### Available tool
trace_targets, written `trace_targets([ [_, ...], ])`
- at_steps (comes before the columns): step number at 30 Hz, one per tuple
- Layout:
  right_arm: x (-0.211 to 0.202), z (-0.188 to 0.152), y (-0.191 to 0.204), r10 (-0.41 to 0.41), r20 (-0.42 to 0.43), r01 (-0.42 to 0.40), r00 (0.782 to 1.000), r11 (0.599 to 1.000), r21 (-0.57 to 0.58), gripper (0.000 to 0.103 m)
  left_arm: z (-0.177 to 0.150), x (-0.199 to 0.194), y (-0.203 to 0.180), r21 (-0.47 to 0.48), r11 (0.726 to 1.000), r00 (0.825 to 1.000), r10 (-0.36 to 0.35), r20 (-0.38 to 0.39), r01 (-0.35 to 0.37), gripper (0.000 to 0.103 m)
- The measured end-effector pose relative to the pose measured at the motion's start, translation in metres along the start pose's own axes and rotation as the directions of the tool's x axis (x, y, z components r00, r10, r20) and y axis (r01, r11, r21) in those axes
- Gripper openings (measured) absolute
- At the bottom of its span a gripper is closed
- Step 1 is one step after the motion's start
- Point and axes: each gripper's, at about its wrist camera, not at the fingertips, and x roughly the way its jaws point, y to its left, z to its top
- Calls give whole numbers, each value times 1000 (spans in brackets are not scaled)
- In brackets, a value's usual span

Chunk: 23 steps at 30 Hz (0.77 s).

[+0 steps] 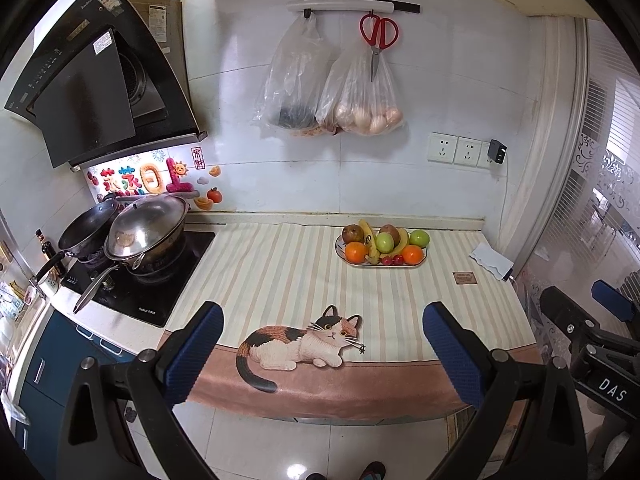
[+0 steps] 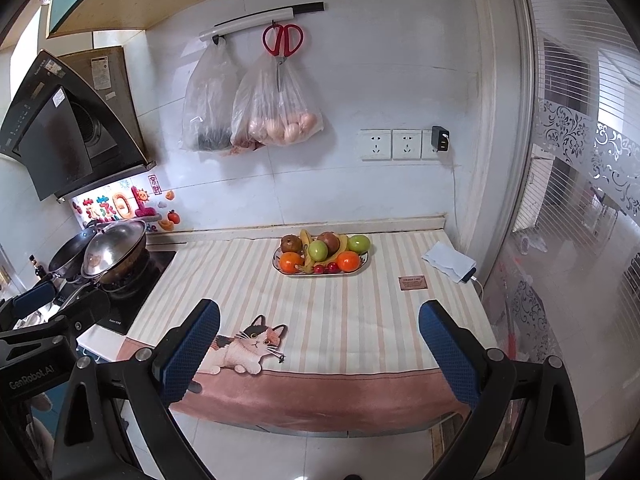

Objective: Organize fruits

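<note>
An oval plate (image 1: 420,261) (image 2: 280,269) stands at the back of the striped cloth, piled with fruit: two oranges (image 1: 355,251) (image 2: 347,261), green apples (image 1: 419,237) (image 2: 358,243), bananas (image 1: 370,240) (image 2: 306,245), brownish fruits (image 1: 353,233) (image 2: 291,244) and small red cherries (image 1: 392,260) (image 2: 325,268). My left gripper (image 1: 323,354) hangs open in front of the counter edge, nothing between its blue pads. My right gripper (image 2: 319,354) is likewise open and empty, well short of the plate. Each gripper shows at the edge of the other's view.
A stove (image 1: 140,280) with a lidded wok (image 1: 146,232) and a pan sits at left under a hood. Bags (image 1: 360,92) and red scissors (image 1: 378,36) hang on the wall. A power bank (image 2: 450,262) and small brown card (image 2: 413,283) lie at right, by a glass door (image 2: 580,200).
</note>
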Motion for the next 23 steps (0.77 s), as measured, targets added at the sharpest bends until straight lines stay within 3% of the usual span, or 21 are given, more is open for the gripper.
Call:
trace_targets([
  [23,4,0,-2,5,4,-5,1000,1000,-3,102,1,3,-3,4,1000,1000,8,-11,-8,102],
])
